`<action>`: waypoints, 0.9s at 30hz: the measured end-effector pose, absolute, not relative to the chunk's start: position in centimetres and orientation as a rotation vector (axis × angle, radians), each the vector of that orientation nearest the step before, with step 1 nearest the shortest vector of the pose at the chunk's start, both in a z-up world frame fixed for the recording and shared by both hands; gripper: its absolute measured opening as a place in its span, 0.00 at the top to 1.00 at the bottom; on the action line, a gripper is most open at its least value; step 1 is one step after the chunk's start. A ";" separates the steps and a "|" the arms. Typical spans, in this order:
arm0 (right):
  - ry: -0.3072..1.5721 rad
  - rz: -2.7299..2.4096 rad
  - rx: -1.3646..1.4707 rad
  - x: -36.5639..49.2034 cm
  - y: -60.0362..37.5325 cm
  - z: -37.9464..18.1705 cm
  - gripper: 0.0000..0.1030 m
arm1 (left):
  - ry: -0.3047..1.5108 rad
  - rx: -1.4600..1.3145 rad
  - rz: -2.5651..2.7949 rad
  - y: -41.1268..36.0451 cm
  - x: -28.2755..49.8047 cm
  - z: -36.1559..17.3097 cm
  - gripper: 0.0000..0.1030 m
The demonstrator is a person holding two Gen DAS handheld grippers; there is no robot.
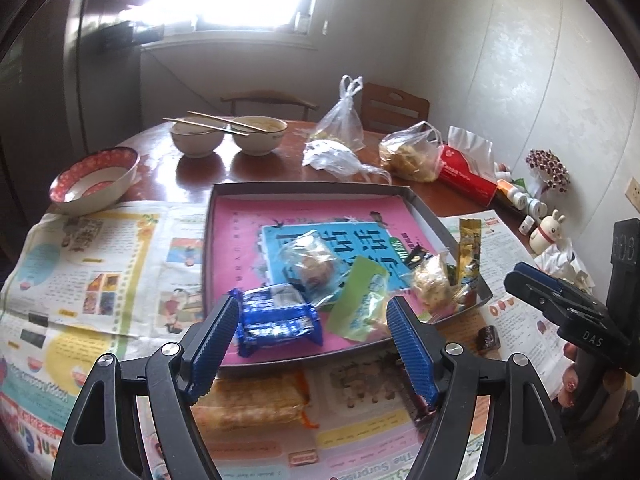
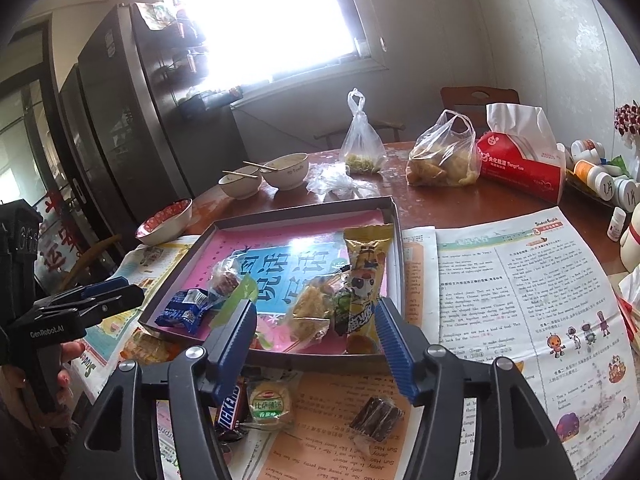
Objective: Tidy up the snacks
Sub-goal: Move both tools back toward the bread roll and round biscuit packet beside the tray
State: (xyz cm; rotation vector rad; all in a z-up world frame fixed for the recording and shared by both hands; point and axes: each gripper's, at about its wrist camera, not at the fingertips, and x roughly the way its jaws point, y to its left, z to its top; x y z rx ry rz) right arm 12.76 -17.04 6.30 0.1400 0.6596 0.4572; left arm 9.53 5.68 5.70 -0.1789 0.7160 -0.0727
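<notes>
Two hand-held grippers hang above the near edge of the desk. The left hand-held gripper (image 1: pixel 310 344) has its jaws apart with nothing clamped. The right hand-held gripper (image 2: pixel 316 332) likewise stands apart, holding nothing.

Newspaper sheets (image 2: pixel 520 300) cover the near half of the brown desk (image 2: pixel 440 204). Loose on the paper lie a Snickers bar (image 2: pixel 230 406), a green-labelled biscuit (image 2: pixel 269 404) and a dark wrapped sweet (image 2: pixel 376 418).

Beyond them sits a shallow grey tray (image 2: pixel 394 240) with a pink lining. Inside lie the snacks: a blue packet (image 1: pixel 278 316), a clear-wrapped round cake (image 1: pixel 314 266), a green sachet (image 1: pixel 358 298) and a tall yellow packet (image 2: pixel 364 280).

Farther back stand bowls with chopsticks (image 1: pixel 230 134), plastic bags (image 2: pixel 442 158) and a red tissue pack (image 2: pixel 520 160). A bright window (image 2: pixel 264 12) lights the room.
</notes>
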 end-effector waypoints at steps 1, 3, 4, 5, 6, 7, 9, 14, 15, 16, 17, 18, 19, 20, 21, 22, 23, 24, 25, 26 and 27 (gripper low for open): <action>0.658 0.459 0.139 12.7 -17.0 6.3 0.40 | 0.717 -0.182 -0.069 5.9 9.4 5.7 0.24; 0.655 0.461 0.135 12.5 -16.9 6.4 0.39 | 0.724 -0.189 -0.063 6.5 9.2 5.5 0.24; 0.654 0.463 0.135 12.4 -16.8 6.5 0.39 | 0.729 -0.192 -0.058 6.7 9.1 5.4 0.24; 0.654 0.464 0.133 12.4 -16.7 6.5 0.38 | 0.733 -0.197 -0.053 6.9 9.0 5.3 0.23; 0.653 0.465 0.131 12.4 -16.7 6.5 0.38 | 0.738 -0.201 -0.051 7.1 9.0 5.2 0.23; 0.652 0.466 0.129 12.3 -16.7 6.6 0.38 | 0.741 -0.205 -0.049 7.3 8.9 5.1 0.23; 0.650 0.468 0.127 12.2 -16.6 6.7 0.37 | 0.746 -0.212 -0.048 7.6 8.7 4.9 0.23; 0.646 0.471 0.121 11.9 -16.6 6.8 0.36 | 0.755 -0.216 -0.044 8.0 8.0 4.9 0.23; 0.645 0.472 0.121 11.8 -16.6 6.9 0.36 | 0.760 -0.218 -0.042 8.2 7.8 4.8 0.23; 0.645 0.474 0.121 11.7 -16.5 6.9 0.36 | 0.762 -0.220 -0.043 8.3 7.6 4.8 0.23; 0.645 0.474 0.120 11.6 -16.5 6.9 0.36 | 0.765 -0.224 -0.044 8.5 7.4 4.7 0.23; 0.644 0.474 0.119 11.6 -16.5 6.9 0.36 | 0.771 -0.232 -0.042 8.7 7.3 4.6 0.23; 0.644 0.477 0.118 11.5 -16.4 6.9 0.36 | 0.775 -0.237 -0.039 8.9 7.1 4.6 0.23; 0.645 0.478 0.117 11.5 -16.4 6.9 0.36 | 0.778 -0.239 -0.035 9.1 6.9 4.5 0.23; 0.645 0.479 0.117 11.4 -16.3 7.0 0.36 | 0.781 -0.240 -0.031 9.2 6.8 4.3 0.23; 0.644 0.482 0.115 11.3 -16.3 7.0 0.36 | 0.786 -0.240 -0.028 9.4 6.6 4.1 0.23; 0.643 0.485 0.112 11.2 -16.2 7.0 0.36 | 0.792 -0.243 -0.026 9.5 6.4 4.0 0.23; 0.641 0.487 0.109 11.1 -16.1 7.1 0.36 | 0.797 -0.247 -0.023 9.7 6.3 3.8 0.23; 0.641 0.488 0.108 11.1 -16.1 7.1 0.36 | 0.802 -0.250 -0.019 9.9 6.2 3.7 0.23; 0.641 0.490 0.106 11.0 -16.0 7.1 0.35 | 0.804 -0.251 -0.015 10.0 6.1 3.6 0.23; 0.641 0.491 0.106 10.9 -16.0 7.1 0.35 | 0.807 -0.249 -0.009 10.2 6.0 3.4 0.23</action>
